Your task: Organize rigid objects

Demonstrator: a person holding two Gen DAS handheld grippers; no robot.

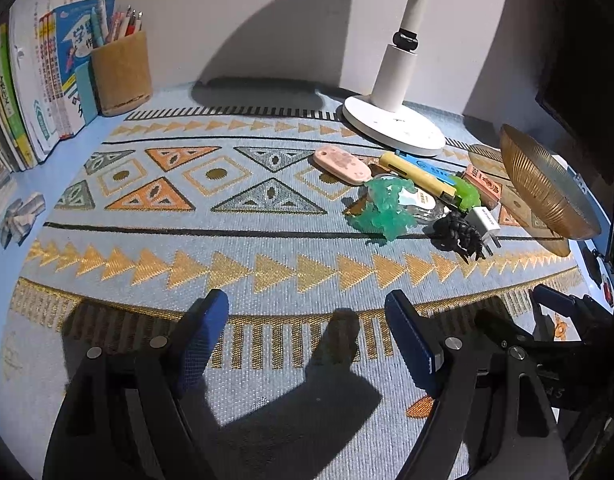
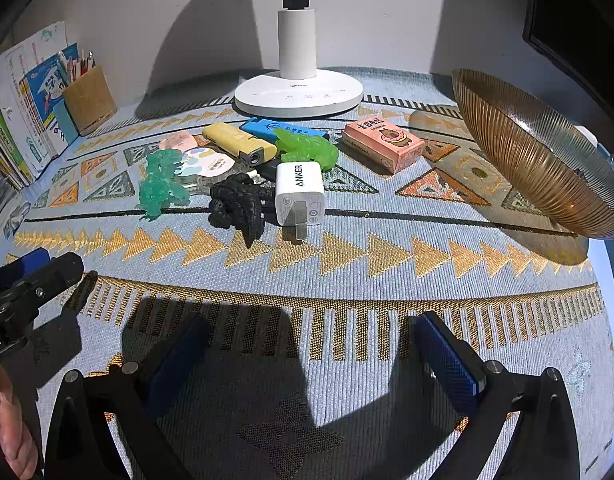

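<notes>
From the left wrist, the left gripper [image 1: 307, 308] hangs spread and empty over the patterned surface [image 1: 227, 240]; a clutter of small items lies ahead to the right, by the ribbed amber bowl [image 1: 547, 192].

From the right wrist, the right gripper [image 2: 311, 340] is likewise spread wide. Ahead lie a white charger [image 2: 300, 194], black dinosaur figure [image 2: 237, 204], teal figure [image 2: 161, 188], green figure [image 2: 309, 150], yellow lighter [image 2: 239, 142] and pink box [image 2: 383, 144], huddled before the lamp base [image 2: 299, 94].

At my counter's back edge stands a white desk lamp [image 2: 298, 92] on the patterned mat [image 2: 347, 280]. In the far left corner I see upright books [image 1: 35, 92] beside a pen holder [image 1: 121, 74].
</notes>
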